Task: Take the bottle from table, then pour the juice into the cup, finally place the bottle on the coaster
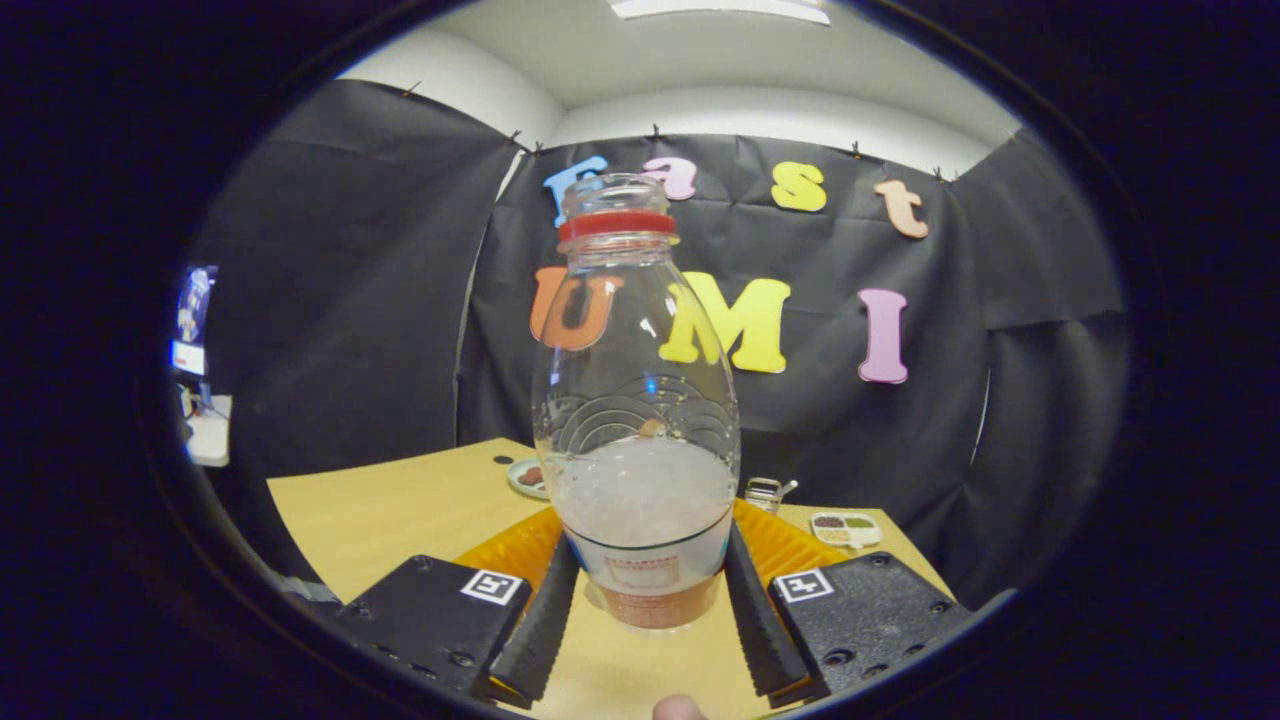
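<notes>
- Wooden tabletop (400, 510), one, pale yellow, carries everything.
- One clear bottle (640, 420) stands upright between the fingers of the tongs (650, 610); no cap, a red ring under its open mouth, cloudy pale juice in its lower part, a label near the base.
- One orange ribbed coaster (510, 550) lies behind the bottle, mostly hidden by it.
- Tongs clenched on the bottle, both fingers pressing its lower sides.
- Three small things beyond: a round dish (527, 476), a divided tray (846, 529), a glass item (764, 491) too small to make out.
</notes>
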`<state>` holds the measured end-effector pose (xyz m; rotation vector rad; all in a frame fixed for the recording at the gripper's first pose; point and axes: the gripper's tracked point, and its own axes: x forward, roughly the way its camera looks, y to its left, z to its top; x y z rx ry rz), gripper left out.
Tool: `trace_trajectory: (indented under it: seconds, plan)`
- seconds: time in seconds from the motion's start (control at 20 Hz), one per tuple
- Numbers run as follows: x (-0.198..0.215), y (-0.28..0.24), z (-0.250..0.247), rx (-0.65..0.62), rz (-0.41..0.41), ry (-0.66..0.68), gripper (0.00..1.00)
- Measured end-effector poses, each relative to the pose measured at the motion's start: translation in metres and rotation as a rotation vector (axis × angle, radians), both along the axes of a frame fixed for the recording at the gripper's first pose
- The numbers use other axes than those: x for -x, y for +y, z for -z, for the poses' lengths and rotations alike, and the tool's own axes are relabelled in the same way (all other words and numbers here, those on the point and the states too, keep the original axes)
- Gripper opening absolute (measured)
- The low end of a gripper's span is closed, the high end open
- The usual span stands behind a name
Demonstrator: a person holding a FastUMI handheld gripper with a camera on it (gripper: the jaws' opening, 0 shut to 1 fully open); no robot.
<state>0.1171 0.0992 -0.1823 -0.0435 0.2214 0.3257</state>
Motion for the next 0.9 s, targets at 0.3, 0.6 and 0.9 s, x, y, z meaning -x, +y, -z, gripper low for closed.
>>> trace_trajectory:
  seconds: [0.3,0.6,0.9]
  plan:
    - [-0.066,0.001,-0.001,-0.080,0.019,0.021,0.77]
    - [-0.111,0.029,0.040,-0.062,-0.018,0.025,0.77]
    - [-0.136,0.049,0.103,-0.042,-0.056,0.073,0.77]
